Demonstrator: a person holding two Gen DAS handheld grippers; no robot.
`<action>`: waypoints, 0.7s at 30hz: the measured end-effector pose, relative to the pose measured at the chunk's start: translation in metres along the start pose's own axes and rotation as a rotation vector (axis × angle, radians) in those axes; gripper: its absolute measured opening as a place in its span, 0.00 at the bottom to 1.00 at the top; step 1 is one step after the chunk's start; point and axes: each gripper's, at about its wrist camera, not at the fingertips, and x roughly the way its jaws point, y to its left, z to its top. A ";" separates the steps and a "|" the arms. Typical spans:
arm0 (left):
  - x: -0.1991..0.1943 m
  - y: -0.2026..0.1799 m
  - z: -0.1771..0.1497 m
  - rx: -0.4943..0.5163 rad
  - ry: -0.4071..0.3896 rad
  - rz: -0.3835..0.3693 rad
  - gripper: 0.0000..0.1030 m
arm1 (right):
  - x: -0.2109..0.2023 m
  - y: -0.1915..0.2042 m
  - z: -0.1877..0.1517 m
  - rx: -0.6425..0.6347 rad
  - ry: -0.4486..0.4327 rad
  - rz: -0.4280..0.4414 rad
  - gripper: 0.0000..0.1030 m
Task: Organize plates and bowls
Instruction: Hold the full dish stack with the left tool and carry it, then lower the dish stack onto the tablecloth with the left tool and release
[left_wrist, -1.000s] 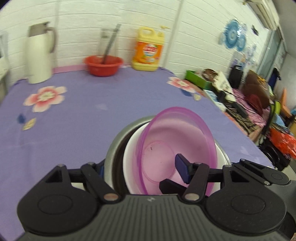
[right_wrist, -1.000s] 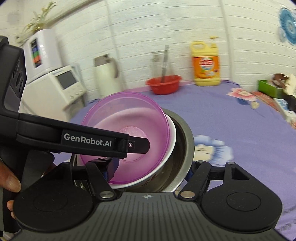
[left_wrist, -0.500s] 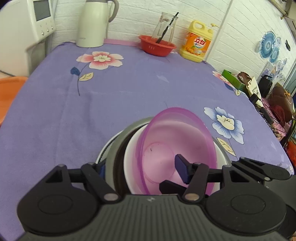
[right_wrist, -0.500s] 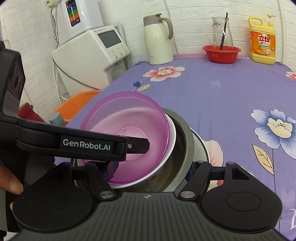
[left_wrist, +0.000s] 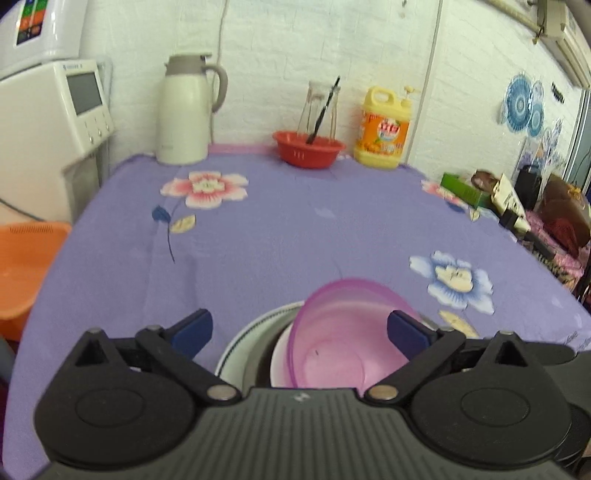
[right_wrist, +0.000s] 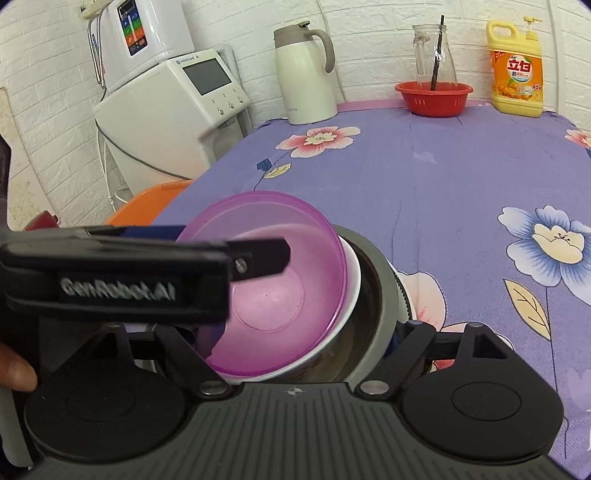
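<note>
The left black two-finger tongs (left_wrist: 299, 328) are pitched downward, and their blue-padded jaws have just been opened wide, pressing on nothing. The right black tongs (right_wrist: 295, 332) are tilted downward too, their state hidden. A fingertip (right_wrist: 16, 373) is seen at the edge.

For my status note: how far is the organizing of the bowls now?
Done: pink bowl, white bowl and steel bowl sit nested on a plate. In hand: right gripper grips the stack; on the left gripper the jaws have just been opening, the stack between them untouched. Left: the right gripper must release.
</note>
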 end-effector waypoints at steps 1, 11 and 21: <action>-0.005 0.000 0.004 -0.004 -0.026 -0.002 0.97 | -0.003 0.001 0.001 0.001 -0.014 -0.003 1.00; -0.028 -0.007 0.025 -0.049 -0.116 0.022 0.97 | -0.019 -0.004 0.013 -0.003 -0.129 -0.066 1.00; -0.041 -0.031 0.012 -0.106 -0.144 0.009 0.97 | -0.056 -0.046 0.009 0.113 -0.193 -0.135 1.00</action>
